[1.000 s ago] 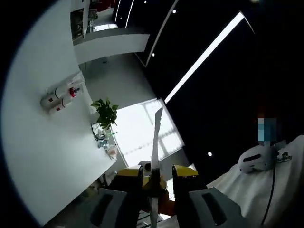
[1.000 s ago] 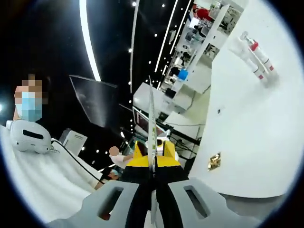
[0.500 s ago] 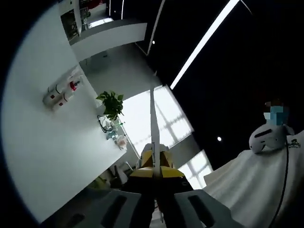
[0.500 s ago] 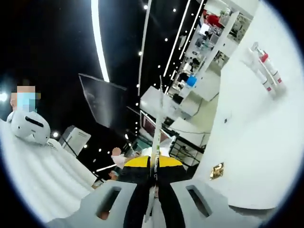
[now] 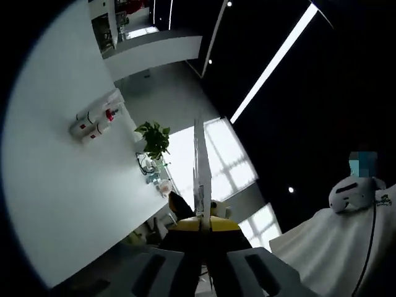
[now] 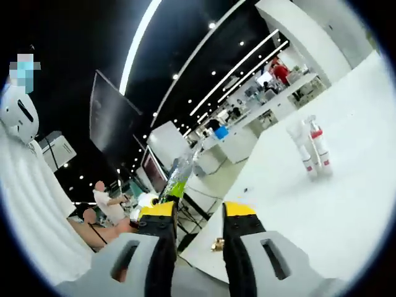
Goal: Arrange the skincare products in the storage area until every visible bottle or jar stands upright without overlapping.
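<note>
On the white table (image 6: 346, 204), bottles (image 6: 312, 153) bear unreadable red labels.

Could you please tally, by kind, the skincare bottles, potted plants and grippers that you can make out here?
Skincare bottles: 2, a red-collared bottle and a pale-capped bottle, upright and close together on the white table; I cannot rule out a third behind them.
Potted plant: 1
Grippers: 2, left gripper shut, right gripper open.
Total: 5
</note>
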`<state>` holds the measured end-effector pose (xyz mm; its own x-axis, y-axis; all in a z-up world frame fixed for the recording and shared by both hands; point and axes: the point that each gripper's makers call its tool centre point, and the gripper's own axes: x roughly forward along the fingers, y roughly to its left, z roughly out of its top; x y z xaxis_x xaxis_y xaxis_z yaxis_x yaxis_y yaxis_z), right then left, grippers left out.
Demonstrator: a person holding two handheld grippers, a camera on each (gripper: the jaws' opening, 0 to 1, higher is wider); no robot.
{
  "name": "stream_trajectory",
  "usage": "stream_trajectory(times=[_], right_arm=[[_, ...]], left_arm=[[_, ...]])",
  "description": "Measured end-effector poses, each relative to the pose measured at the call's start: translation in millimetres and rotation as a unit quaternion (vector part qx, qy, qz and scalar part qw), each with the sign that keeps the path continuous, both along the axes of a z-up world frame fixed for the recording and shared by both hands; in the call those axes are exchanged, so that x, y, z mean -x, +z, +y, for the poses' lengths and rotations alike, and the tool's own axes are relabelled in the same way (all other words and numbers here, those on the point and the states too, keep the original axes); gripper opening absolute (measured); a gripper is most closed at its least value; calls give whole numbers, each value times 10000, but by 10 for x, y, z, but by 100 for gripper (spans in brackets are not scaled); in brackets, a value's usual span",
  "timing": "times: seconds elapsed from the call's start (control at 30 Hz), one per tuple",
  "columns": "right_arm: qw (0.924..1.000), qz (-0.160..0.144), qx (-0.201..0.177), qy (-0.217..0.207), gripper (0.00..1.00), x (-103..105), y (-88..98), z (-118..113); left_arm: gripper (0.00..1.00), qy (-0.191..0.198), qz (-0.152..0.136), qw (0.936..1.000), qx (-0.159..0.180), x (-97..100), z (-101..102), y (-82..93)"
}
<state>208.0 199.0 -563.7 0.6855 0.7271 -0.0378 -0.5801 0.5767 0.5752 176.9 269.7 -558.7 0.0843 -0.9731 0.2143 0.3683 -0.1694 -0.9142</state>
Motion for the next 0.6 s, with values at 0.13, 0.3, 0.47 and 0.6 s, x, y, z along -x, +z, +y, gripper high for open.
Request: stream_trajectory(times=[0.13, 0.3, 0.47, 0.6], right_arm=[[9993, -57, 195, -298, 26, -18, -54, -116], [9982, 53, 207, -555, 49, -55, -87, -226], [9902, 113, 1189, -725, 35, -132, -304, -318], [9688, -197, 2254, -1012, 52, -272, -494, -370]], left_arm=[[2, -76, 97, 9999, 20, 13, -40, -34], [2, -3, 196, 9997, -139, -44, -53, -173], [2, 90, 247, 9990, -356, -115, -39, -274], [2, 288, 331, 9980, -463, -260, -8, -367]])
